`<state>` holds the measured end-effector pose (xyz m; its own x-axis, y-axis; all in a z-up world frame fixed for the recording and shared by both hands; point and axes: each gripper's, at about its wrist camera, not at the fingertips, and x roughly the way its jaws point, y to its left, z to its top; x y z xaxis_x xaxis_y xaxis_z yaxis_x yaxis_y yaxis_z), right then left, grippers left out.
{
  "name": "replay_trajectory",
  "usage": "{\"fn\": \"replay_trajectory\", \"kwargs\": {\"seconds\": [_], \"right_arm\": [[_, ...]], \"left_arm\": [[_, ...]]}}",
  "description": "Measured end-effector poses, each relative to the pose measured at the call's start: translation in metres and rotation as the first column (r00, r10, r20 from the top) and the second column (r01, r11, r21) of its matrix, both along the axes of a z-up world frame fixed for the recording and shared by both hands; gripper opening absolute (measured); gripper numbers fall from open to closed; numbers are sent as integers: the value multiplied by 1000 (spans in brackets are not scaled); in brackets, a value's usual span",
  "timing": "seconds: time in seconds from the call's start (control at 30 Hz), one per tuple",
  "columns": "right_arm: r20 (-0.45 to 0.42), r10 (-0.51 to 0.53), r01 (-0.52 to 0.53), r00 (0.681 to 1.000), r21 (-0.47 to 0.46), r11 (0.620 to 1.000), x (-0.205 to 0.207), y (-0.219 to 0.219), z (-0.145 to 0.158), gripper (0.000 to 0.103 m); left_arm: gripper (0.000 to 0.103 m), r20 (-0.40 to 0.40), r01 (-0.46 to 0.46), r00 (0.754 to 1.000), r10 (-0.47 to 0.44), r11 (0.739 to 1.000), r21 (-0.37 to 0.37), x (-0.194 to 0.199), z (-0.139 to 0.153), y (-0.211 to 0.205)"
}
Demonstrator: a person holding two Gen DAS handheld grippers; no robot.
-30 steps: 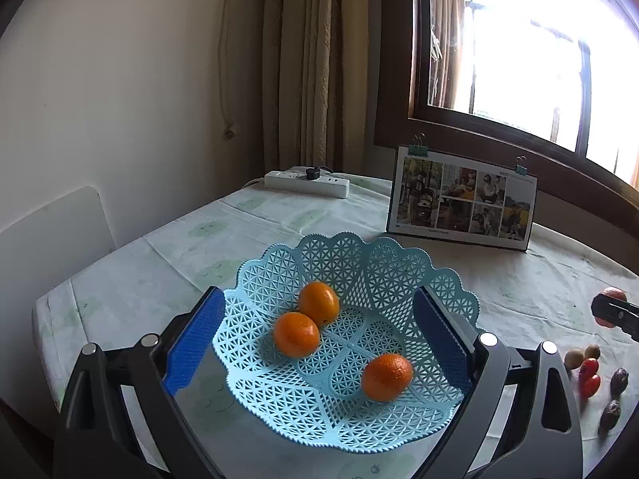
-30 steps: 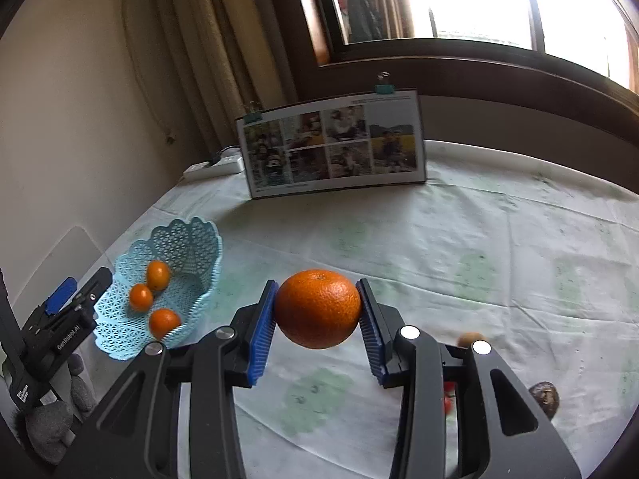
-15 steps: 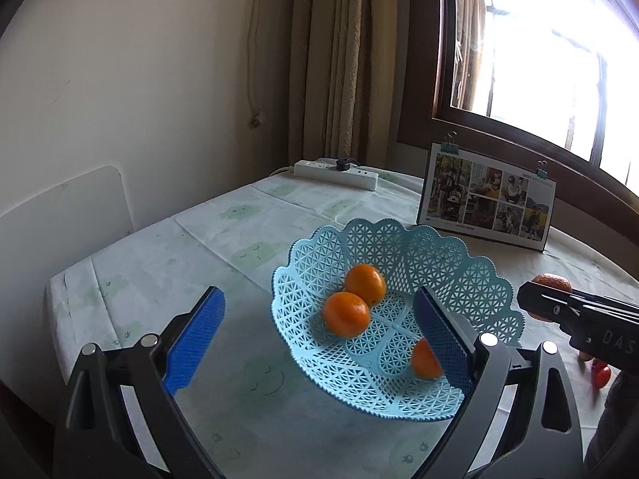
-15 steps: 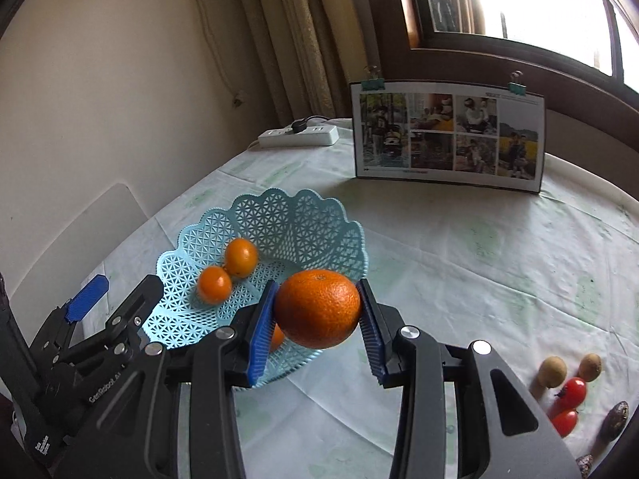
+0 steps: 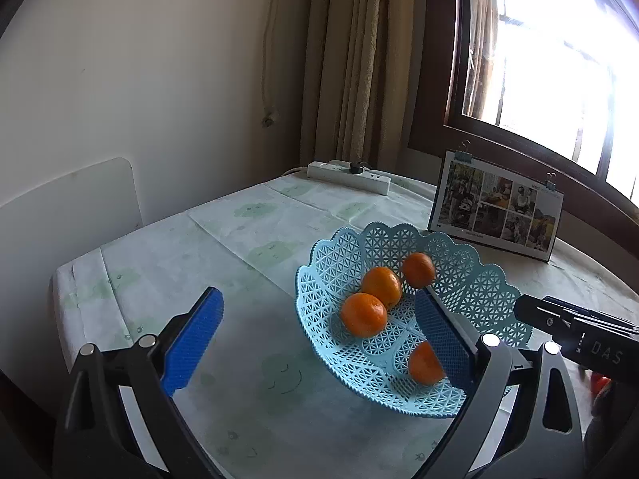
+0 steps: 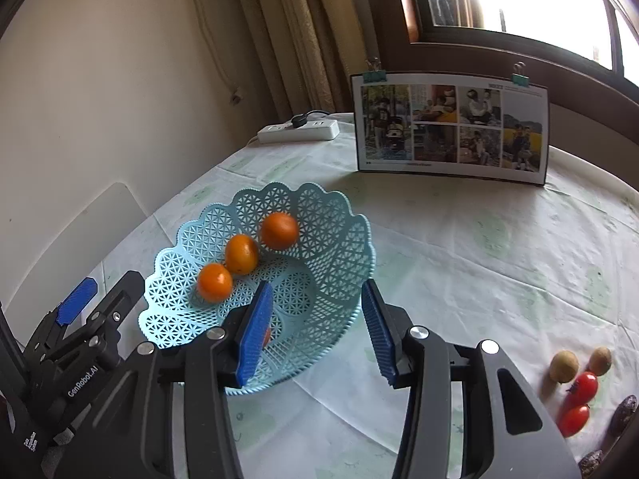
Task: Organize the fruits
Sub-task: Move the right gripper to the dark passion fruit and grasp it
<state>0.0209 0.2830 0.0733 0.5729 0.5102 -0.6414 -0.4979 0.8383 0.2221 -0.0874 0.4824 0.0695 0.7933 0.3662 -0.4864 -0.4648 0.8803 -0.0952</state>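
A light blue lattice basket [image 5: 471,275] [image 6: 339,247] stands on the table. Three oranges [image 6: 241,253] lie in a row inside it. One more orange [image 5: 424,363] rests at its near side, half hidden behind a finger in both views. My right gripper [image 6: 315,331] hovers open over the basket's near rim, with nothing between its blue pads. It enters the left wrist view as a black bar [image 5: 531,315]. My left gripper [image 5: 319,335] [image 6: 100,295] is open and empty, just left of the basket.
Two red tomatoes [image 6: 581,389], two small brown fruits [image 6: 563,365] and dark fruits [image 6: 623,413] lie at the right on the tablecloth. A clipped photo board [image 6: 451,123] and a white power strip [image 6: 297,131] stand at the back. A white chair back [image 5: 68,215] is at the left.
My right gripper moved left over the basket and opened; the orange it held now lies in the basket. My left gripper shifted left, off the basket.
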Motion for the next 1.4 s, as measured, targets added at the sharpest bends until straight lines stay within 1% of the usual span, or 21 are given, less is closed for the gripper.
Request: {"fn": "replay_trajectory", "kwargs": {"seconds": [0.07, 0.2, 0.33, 0.4, 0.5, 0.57, 0.67, 0.97, 1.2, 1.4], "right_arm": [[4, -17, 17, 1000, 5, 1000, -1, -8, 1, 52], [6, -48, 48, 999, 21, 999, -2, -27, 3, 52], [11, -89, 89, 996, 27, 996, -3, -49, 4, 58], [10, -113, 113, 994, 29, 993, -2, -61, 3, 58], [8, -154, 153, 988, 32, 988, -1, -83, 1, 59], [5, -184, 184, 983, 36, 982, 0, -98, 0, 62], [-1, -231, 231, 973, 47, 972, 1, -121, -2, 63], [-4, -351, 351, 936, 52, 935, -1, -186, -6, 63], [-20, -452, 452, 892, 37, 891, -7, -239, -16, 63], [-37, -511, 511, 859, 0, 859, -12, -274, -30, 63]], "left_arm": [[98, 4, 9, 1000, -9, 1000, 4, 0, 2, -4], [99, 8, 31, 999, -31, 999, 13, 3, 6, -15], [100, 12, 57, 998, -57, 998, 21, 6, 9, -26], [100, 12, 73, 997, -73, 997, 25, 9, 11, -33], [100, 12, 102, 995, -102, 994, 33, 13, 14, -46], [100, 12, 119, 993, -119, 992, 40, 16, 15, -53], [100, 7, 147, 989, -148, 988, 50, 20, 16, -66], [100, -10, 224, 975, -223, 972, 66, 29, 18, -101], [100, -25, 283, 959, -281, 957, 68, 34, 18, -126], [100, -37, 335, 942, -333, 939, 78, 39, 18, -148]]}}
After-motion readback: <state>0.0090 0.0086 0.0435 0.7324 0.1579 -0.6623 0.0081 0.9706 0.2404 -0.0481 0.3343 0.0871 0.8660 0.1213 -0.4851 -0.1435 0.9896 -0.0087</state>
